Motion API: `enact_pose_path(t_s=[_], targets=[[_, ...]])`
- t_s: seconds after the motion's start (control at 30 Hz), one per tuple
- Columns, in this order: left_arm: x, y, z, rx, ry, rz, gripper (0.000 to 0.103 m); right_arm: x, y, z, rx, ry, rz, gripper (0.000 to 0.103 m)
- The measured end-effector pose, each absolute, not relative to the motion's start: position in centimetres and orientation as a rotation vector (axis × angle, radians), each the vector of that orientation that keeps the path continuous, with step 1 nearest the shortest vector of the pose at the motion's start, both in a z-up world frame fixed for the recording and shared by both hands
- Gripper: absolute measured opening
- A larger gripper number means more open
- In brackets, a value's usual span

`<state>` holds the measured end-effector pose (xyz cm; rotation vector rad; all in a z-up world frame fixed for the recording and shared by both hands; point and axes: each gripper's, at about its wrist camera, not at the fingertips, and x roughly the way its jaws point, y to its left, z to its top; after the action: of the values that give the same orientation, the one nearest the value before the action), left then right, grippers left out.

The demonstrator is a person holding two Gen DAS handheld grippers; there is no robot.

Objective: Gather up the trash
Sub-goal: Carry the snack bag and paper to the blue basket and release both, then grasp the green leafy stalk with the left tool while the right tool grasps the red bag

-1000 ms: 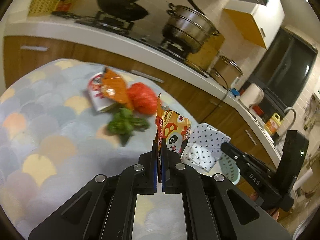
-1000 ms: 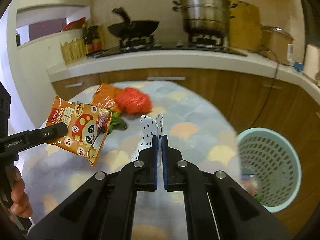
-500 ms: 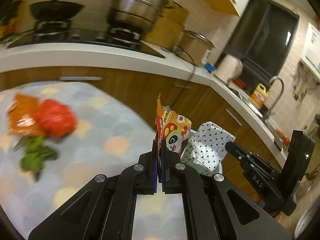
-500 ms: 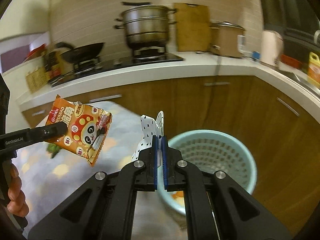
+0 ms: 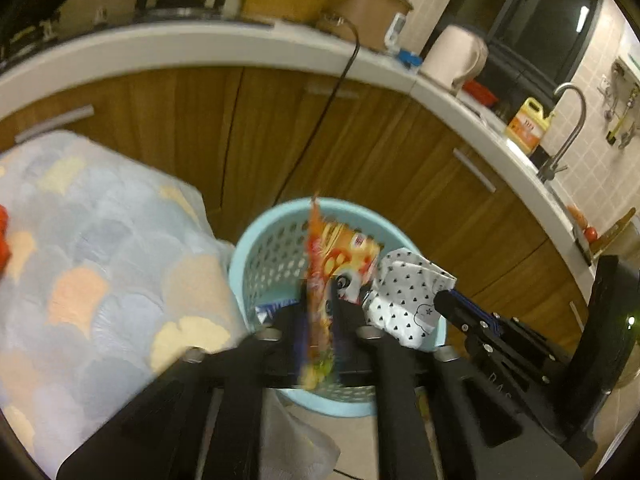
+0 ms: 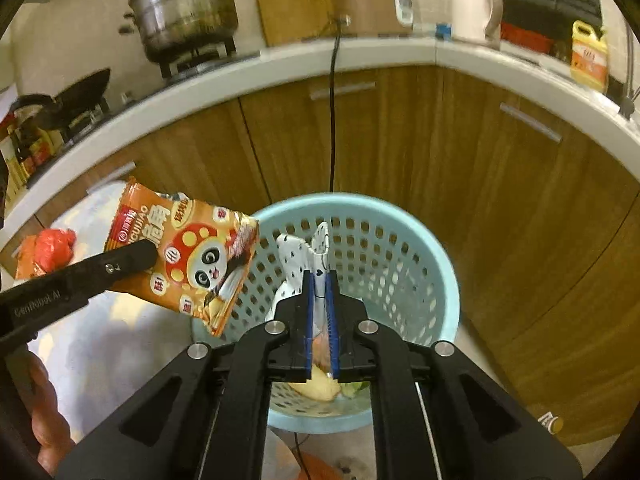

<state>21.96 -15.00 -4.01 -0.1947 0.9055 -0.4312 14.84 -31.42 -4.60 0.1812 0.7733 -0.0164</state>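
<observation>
Brown wood cupboards (image 6: 400, 140) under a white counter (image 6: 280, 60), big silver pot (image 6: 186, 4) on the stove, black pan (image 6: 76, 92), white kettle (image 6: 476, 6), yellow bottle (image 5: 528, 124), tap (image 5: 568, 128), tiled wall, warm dim light

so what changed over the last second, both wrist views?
Both tools swung off the patterned cloth to above the blue basket. The left tool has just been opening; the orange snack packet is still between its jaws, looking loose and blurred. The right tool stays shut on the spotted white wrapper. Red bag remains on the cloth.
</observation>
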Motion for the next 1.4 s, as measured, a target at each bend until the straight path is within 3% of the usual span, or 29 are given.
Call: enact_pose_path(t_s=[0.07,0.17,0.27,0.37,0.6,1.13,1.4], targets=[[22.2,-14.9,-4.7,-0.213,0.921,-0.430,0.038,15.4,-31.8,-5.4,0.193,0.814,-0.007,0.006],[22.0,-14.6,-4.8,-0.200,0.924,-0.435,0.039,15.5,-32.4,-5.9,0.221,0.829,-0.001,0.007],[21.4,-13.9,-4.2,-0.204,0.909,-0.433,0.047,15.1,-32.3,-5.6,0.221,0.820,0.009,0.009],[20.6,-12.9,-3.3,-0.197,0.886,-0.422,0.052,14.4,-31.4,-4.7,0.213,0.799,0.028,0.017],[17.7,-8.3,-0.3,-0.200,0.800,-0.347,0.062,12.8,-27.3,-1.5,0.213,0.722,0.136,0.047],[10.4,12.5,3.2,-0.359,0.617,-0.030,0.065,9.7,-9.4,2.7,-0.027,0.631,0.441,0.047],[10.5,16.9,-0.3,-0.356,0.711,-0.041,0.065,11.5,-3.4,1.5,-0.086,0.645,0.511,0.047]])
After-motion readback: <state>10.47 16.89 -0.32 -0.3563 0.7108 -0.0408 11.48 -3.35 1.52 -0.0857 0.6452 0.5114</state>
